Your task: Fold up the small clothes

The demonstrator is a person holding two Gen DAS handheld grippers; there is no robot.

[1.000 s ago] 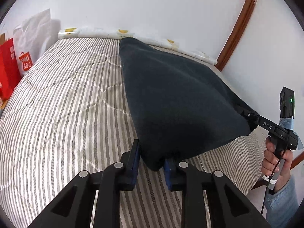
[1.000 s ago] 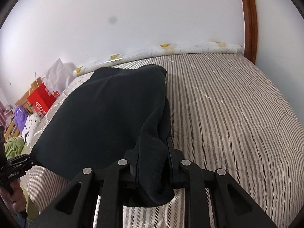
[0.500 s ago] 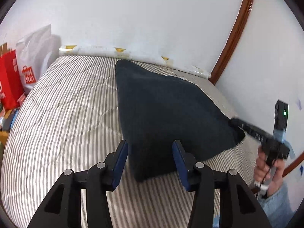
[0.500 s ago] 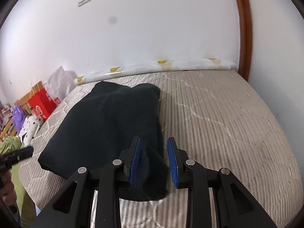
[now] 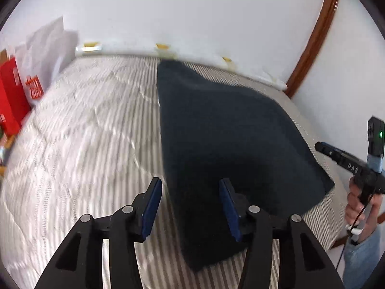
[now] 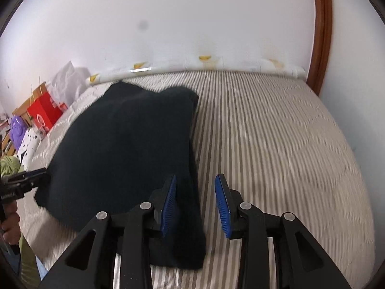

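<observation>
Dark navy garment (image 5: 231, 144) lies folded flat on the striped bed (image 5: 84, 132), centre of both views. Left gripper (image 5: 191, 207) and right gripper (image 6: 196, 202) have just been opening; fingers part-open, nothing pinched, near corners lying loose between them. Best bet I'd say: lift straight off so the fold doesn't drag. What kind of garment it is, can't tell; edges are motion-blurred.
</observation>
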